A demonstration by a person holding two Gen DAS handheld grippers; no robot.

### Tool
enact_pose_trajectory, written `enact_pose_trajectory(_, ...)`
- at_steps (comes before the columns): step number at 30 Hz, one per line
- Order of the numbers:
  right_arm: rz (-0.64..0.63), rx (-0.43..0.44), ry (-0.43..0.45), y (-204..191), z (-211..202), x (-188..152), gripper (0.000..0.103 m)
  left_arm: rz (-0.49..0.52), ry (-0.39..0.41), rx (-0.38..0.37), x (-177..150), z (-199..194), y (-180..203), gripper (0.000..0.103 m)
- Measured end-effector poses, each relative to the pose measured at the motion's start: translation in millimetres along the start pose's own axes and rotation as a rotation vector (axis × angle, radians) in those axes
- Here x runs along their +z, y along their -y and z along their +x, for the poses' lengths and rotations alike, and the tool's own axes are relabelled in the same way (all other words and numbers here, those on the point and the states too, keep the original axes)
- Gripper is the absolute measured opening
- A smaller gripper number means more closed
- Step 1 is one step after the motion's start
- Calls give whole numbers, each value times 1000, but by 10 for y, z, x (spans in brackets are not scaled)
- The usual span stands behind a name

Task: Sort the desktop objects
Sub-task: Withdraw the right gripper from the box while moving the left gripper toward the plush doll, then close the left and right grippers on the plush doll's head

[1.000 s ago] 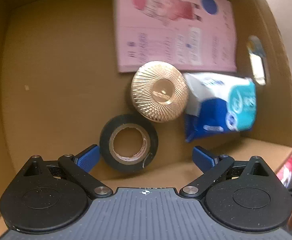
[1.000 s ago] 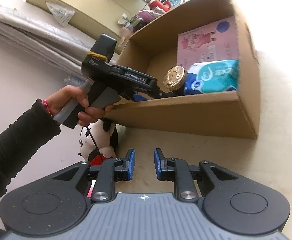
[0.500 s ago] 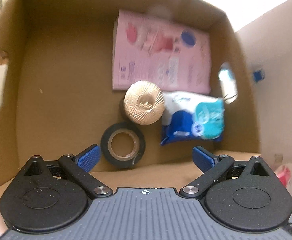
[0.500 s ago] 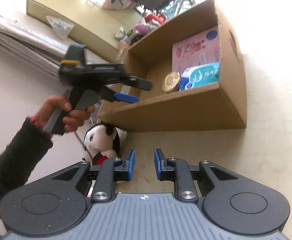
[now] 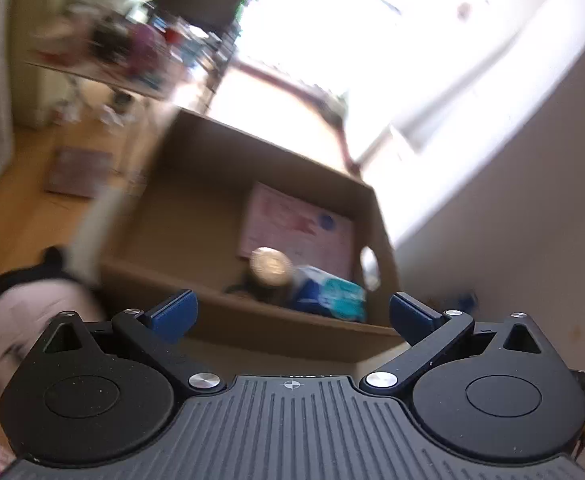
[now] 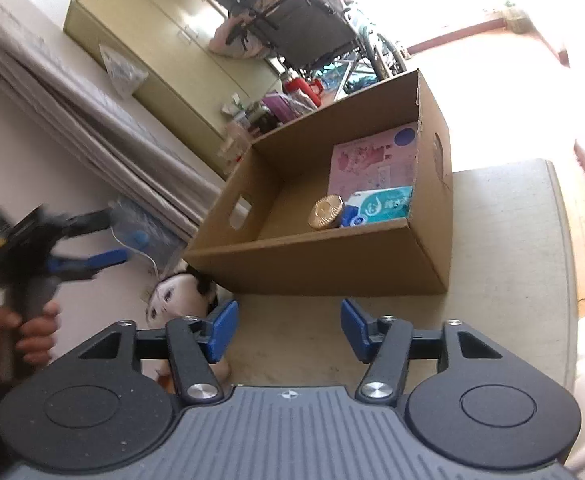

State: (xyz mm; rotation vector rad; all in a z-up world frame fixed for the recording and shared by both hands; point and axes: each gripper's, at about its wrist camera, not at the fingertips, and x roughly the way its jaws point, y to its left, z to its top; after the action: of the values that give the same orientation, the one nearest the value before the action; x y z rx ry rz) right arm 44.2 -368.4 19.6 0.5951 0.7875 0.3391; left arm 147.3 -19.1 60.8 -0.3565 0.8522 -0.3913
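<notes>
A brown cardboard box (image 6: 332,264) stands on the beige table (image 6: 504,264). Inside lie a pink booklet (image 6: 372,160), a gold round tin (image 6: 325,211) and a blue-and-teal tissue pack (image 6: 384,206); the same booklet (image 5: 296,224), tin (image 5: 270,262) and pack (image 5: 332,294) show blurred in the left wrist view. My left gripper (image 5: 292,312) is outside the box, its jaws opening with nothing between them; it shows as a blur (image 6: 104,236) at the far left. My right gripper (image 6: 288,330) hovers before the box, jaws opening and empty. A plush doll (image 6: 172,296) lies beside the box's left corner.
A hand (image 6: 24,336) holds the left tool at the lower left. Behind the box are folded grey bedding (image 6: 72,112), a yellow-green cabinet (image 6: 164,60) and a wheelchair (image 6: 304,24). The table's right edge (image 6: 564,240) drops to a wooden floor.
My left gripper has pulled up and back out of the box, leaving the black tape roll inside. My right gripper's jaws have gone from shut to parted.
</notes>
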Motion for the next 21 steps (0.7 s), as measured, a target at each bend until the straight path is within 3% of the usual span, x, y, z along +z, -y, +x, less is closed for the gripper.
enact_pose_trajectory(7,-96,-33,-51,-239,183,38,69,-71,192,253,-444,-769,-318,103)
enact_pose_trajectory(12,-233,-2,-112,-717,454,164,70,-84,276,375,-535,-1127,-545,103)
enact_pose_trajectory(16,-296,82,-114,-1171,722,264,89,-55,309,536,-626,-1134,-716,103)
enact_pose_trajectory(17,-307,95,-112,-1270,808,274,95,-59,306,553,-653,-1109,-788,103)
enact_pose_trajectory(21,-317,131,-132,-1570,1251,264,101,-132,247,527,-720,-914,-1116,103)
